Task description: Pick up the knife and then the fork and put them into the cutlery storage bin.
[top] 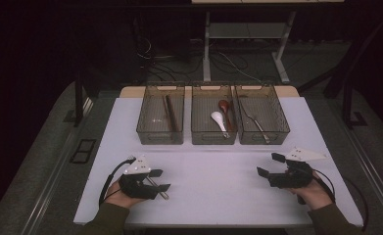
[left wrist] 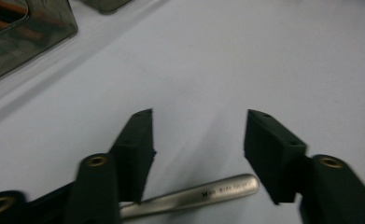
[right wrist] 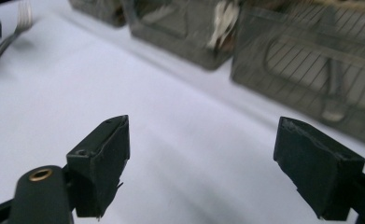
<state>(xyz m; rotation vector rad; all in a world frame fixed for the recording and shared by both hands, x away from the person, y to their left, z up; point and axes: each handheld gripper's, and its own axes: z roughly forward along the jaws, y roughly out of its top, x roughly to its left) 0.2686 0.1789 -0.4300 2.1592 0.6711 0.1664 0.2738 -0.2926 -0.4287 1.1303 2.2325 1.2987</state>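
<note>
**Straddling a metal handle at the tabletop's near edge**

Lying on the white tabletop (top: 218,181), the metal handle (left wrist: 189,196) sits between the left gripper's (top: 157,180) jaws, which stand apart and do not press on it. The right gripper (top: 271,165) hovers at the near right with jaws wide apart and nothing between them. Three bins (top: 213,134) stand in a row farther back, holding utensils.

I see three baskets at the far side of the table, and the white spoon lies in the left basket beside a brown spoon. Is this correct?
Not quite. The white spoon lies in the middle basket, not the left one; the high view shows it. The brown spoon is indeed beside it, and three baskets do stand at the far side of the table.
</note>
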